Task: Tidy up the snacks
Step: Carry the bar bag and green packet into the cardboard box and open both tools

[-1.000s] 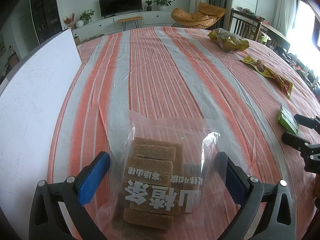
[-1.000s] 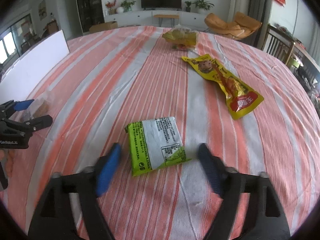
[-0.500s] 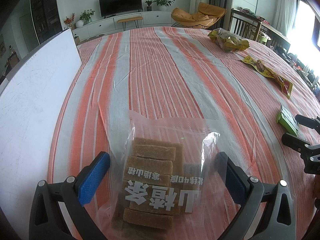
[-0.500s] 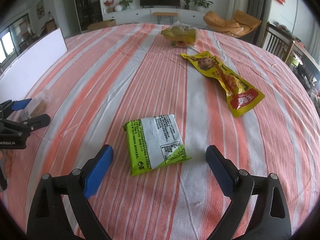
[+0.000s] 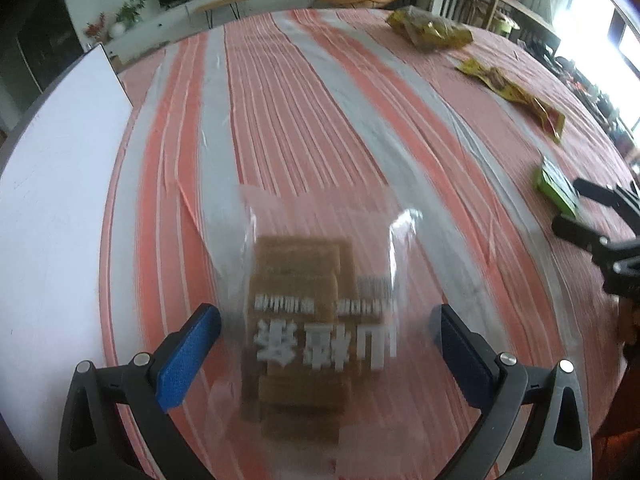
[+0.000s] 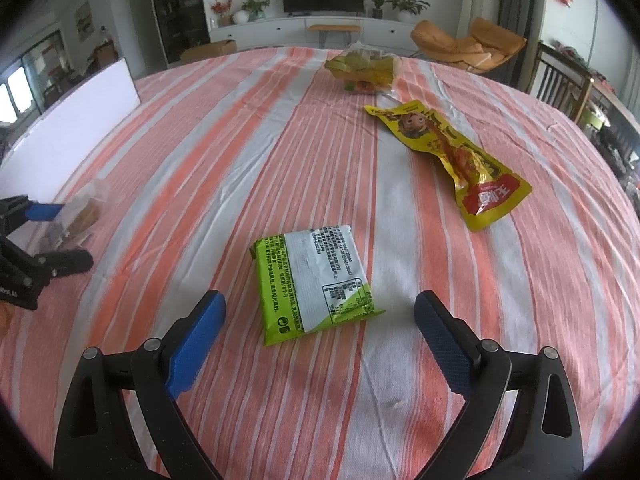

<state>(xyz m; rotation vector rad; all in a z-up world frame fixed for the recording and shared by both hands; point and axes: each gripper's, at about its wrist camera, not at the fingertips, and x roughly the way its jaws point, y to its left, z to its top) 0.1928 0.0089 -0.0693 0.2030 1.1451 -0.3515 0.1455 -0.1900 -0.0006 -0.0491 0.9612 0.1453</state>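
A clear bag of brown snack bars [image 5: 308, 320] lies on the striped tablecloth between the fingers of my open left gripper [image 5: 326, 340]; the pads stand apart from it. The view is blurred. The bag also shows in the right wrist view [image 6: 82, 216]. A green and white snack packet [image 6: 316, 280] lies flat just ahead of my open right gripper [image 6: 320, 320], and shows at the right of the left wrist view [image 5: 556, 186]. A long yellow pouch [image 6: 452, 156] and a yellow-green bag [image 6: 364, 68] lie farther back.
A white board [image 5: 52, 200] lies along the table's left side, also in the right wrist view [image 6: 76, 120]. The round table's striped cloth [image 6: 280, 140] has bare room in the middle. Chairs and a TV cabinet stand beyond the far edge.
The left wrist view has gone blurred and shifted; the left gripper moves over the snack bar bag. The right gripper has pulled back slightly from the green packet. Both stay open.
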